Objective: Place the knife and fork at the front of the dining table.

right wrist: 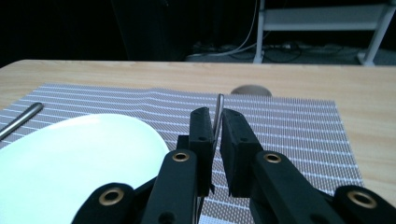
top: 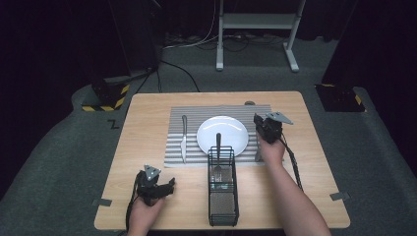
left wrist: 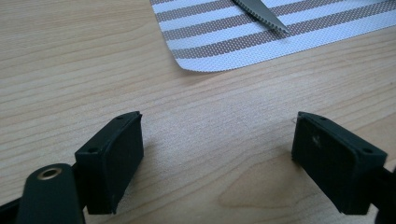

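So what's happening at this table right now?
A person is laying a place setting with a gripper in each hand. The right gripper is shut on a thin metal utensil, holding it over the striped placemat just right of the white plate. A knife already lies on the mat left of the plate. One more utensil stands in the black wire caddy. The left gripper is open with nothing between its fingers, low over the bare wooden table.
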`<state>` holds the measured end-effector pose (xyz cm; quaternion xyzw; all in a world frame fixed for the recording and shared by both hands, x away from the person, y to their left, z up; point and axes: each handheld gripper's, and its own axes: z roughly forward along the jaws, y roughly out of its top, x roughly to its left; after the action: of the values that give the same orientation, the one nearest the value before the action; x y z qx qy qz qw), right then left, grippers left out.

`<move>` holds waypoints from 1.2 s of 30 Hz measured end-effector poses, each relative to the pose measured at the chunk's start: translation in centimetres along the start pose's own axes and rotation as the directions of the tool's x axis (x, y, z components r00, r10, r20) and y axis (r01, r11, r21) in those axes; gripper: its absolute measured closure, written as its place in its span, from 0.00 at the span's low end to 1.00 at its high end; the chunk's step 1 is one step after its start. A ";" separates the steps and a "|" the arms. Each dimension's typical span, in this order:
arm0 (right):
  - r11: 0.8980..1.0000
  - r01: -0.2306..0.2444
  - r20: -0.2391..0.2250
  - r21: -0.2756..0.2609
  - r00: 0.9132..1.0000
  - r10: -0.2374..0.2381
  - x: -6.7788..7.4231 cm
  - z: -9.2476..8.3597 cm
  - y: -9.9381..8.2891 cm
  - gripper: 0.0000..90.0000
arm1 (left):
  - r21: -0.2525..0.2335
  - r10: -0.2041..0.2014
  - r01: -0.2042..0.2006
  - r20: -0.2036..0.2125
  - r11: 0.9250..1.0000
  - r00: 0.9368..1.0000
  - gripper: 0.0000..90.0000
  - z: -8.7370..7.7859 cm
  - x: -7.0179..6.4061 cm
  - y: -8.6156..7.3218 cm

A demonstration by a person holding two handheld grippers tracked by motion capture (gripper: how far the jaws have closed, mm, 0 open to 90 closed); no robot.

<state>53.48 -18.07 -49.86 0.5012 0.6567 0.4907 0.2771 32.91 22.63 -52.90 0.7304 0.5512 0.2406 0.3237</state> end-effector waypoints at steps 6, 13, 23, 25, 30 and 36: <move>0.999 -0.035 0.015 0.027 0.999 0.034 -0.8 0.6 -0.3 0.94 | 0.000 -0.001 0.001 0.001 1.000 1.000 0.18 0.0 0.0 0.0; 0.996 -0.091 -0.020 0.017 0.996 0.092 -0.3 0.2 0.0 0.96 | -0.001 -0.002 0.002 0.002 1.000 1.000 0.18 0.0 0.0 0.0; 0.996 -0.091 -0.017 0.006 0.996 0.091 0.6 0.2 0.2 0.96 | -0.001 -0.002 0.002 0.001 1.000 1.000 0.18 0.0 0.0 0.0; 0.995 -0.097 -0.005 0.025 0.995 0.098 0.4 0.3 0.1 0.95 | 0.001 0.000 0.000 0.001 1.000 1.000 0.18 0.0 0.0 0.0; 0.991 -0.101 0.035 0.083 0.995 0.098 -0.5 0.7 -0.4 0.93 | 0.000 -0.002 0.002 0.001 1.000 1.000 0.19 0.0 0.0 0.0; 0.989 -0.107 0.053 0.097 0.993 0.103 -1.0 0.8 -0.8 0.92 | 0.000 -0.001 0.001 -0.001 1.000 1.000 0.19 0.0 0.0 0.0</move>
<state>54.22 -18.76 -51.02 0.5598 0.6463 0.4591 0.2410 32.91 22.65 -52.90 0.7301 0.5516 0.2408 0.3236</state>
